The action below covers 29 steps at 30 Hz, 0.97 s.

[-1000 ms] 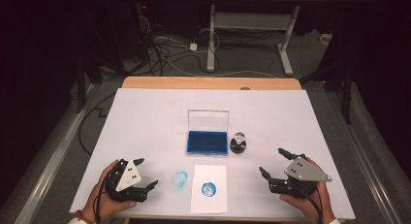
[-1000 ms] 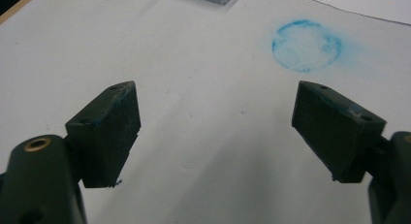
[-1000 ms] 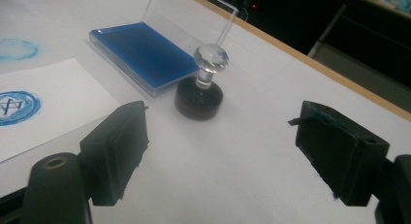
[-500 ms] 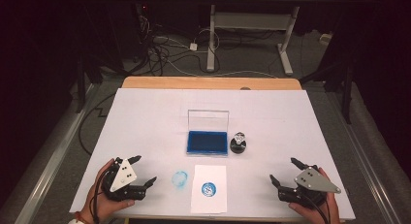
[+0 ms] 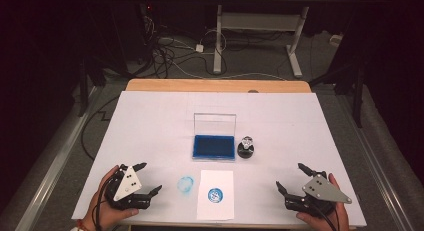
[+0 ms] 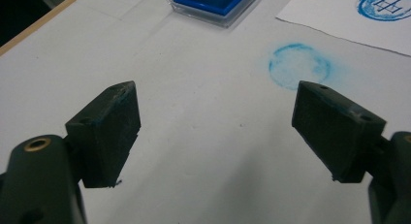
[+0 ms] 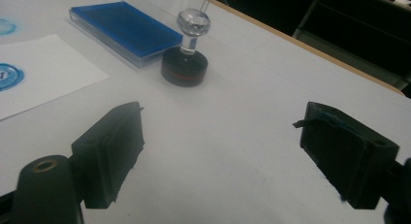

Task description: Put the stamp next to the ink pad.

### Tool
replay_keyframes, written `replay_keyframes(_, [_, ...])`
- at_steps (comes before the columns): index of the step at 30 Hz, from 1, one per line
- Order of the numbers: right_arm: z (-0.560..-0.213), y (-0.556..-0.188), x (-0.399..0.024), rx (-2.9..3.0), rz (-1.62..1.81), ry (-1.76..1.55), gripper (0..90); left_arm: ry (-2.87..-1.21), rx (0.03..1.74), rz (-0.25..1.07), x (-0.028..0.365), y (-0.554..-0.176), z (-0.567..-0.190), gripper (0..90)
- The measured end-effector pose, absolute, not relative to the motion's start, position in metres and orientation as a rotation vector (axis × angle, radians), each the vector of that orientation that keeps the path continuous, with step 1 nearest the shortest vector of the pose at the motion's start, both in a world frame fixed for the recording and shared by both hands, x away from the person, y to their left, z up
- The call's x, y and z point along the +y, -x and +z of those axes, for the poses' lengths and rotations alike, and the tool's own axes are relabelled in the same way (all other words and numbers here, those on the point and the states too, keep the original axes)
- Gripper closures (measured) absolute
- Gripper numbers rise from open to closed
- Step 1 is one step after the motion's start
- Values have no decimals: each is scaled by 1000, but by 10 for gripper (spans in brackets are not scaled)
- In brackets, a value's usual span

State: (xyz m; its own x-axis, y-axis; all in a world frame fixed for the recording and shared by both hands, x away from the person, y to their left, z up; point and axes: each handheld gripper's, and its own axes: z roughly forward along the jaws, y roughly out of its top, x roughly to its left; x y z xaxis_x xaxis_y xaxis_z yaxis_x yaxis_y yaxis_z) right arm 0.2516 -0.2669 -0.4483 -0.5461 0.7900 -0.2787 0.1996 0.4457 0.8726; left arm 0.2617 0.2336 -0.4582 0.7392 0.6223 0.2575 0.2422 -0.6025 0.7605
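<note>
A blue ink pad lies mid-table with its clear lid standing up behind it. Right of the pad stands a black stamp with a clear knob. A white card bearing a round blue print lies in front of the pad, and a blue smudge marks the table to its left. My left gripper rests open at the front left, with nothing between its jaws. My right gripper sits open at the front right; its jaws have just been opening and hold nothing.
The white table top ends in a wooden edge at the far side. Cables and desk legs lie on the dark floor beyond. In the right gripper view the stamp and ink pad lie ahead.
The right hand has drawn back toward the table's front right corner. The left hand has stayed near the front left edge.
</note>
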Motion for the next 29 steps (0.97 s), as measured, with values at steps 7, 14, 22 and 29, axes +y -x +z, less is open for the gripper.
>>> replay_keyframes(7, [-448,-251,-264,2010,1074,-810,159,-2213,651,659,233,-264,-460,170])
replay_keyframes(14, [-448,-251,-266,1995,1074,-820,159,-2228,651,648,232,-265,-461,171])
replay_keyframes(22, [-449,-252,-266,1994,1076,-826,159,-2235,664,637,231,-268,-462,171])
replay_keyframes(29, [-449,-254,-267,1988,1083,-834,159,-2238,673,628,231,-270,-462,170])
